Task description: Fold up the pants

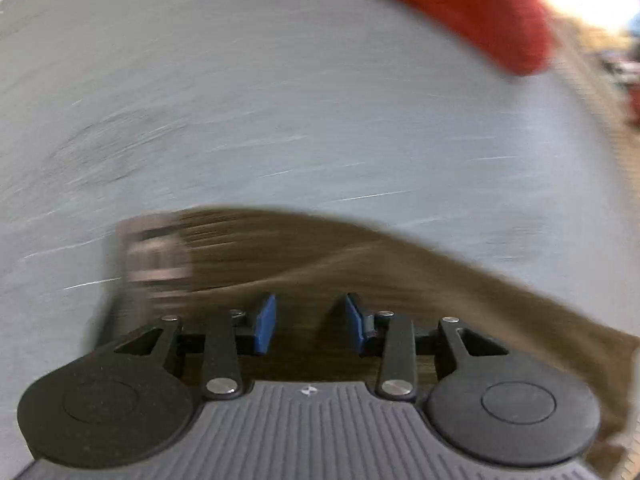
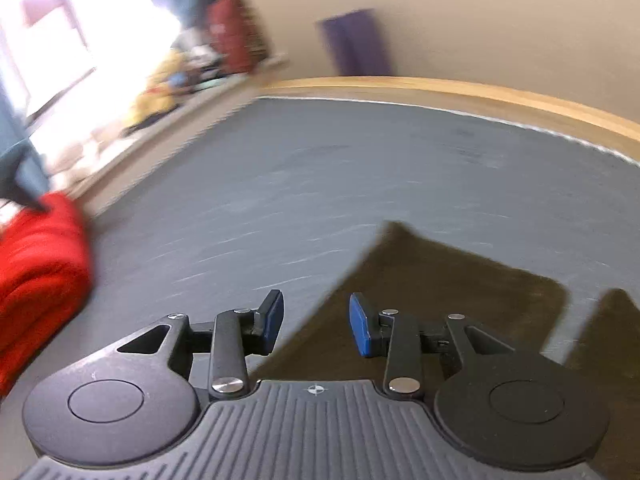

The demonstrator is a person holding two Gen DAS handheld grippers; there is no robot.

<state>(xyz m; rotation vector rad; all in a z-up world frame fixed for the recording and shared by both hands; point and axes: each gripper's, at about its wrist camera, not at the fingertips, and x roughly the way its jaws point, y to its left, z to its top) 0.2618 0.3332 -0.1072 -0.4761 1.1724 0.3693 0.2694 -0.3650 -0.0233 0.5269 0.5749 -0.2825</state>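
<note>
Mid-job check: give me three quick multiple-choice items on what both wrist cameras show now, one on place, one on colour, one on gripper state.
1. Where does the red cloth lie in the right wrist view?
A. far left
B. centre
C. far right

2. What colour are the pants?
A. white
B. dark brown
C. blue

3. What is between the blue pads of the right gripper?
A. the pants
B. the red cloth
C. nothing

Answers: 1 A, it fills the left edge on the grey surface. 2 B, brown fabric in both views. 3 C, the pads stand apart with nothing gripped.
</note>
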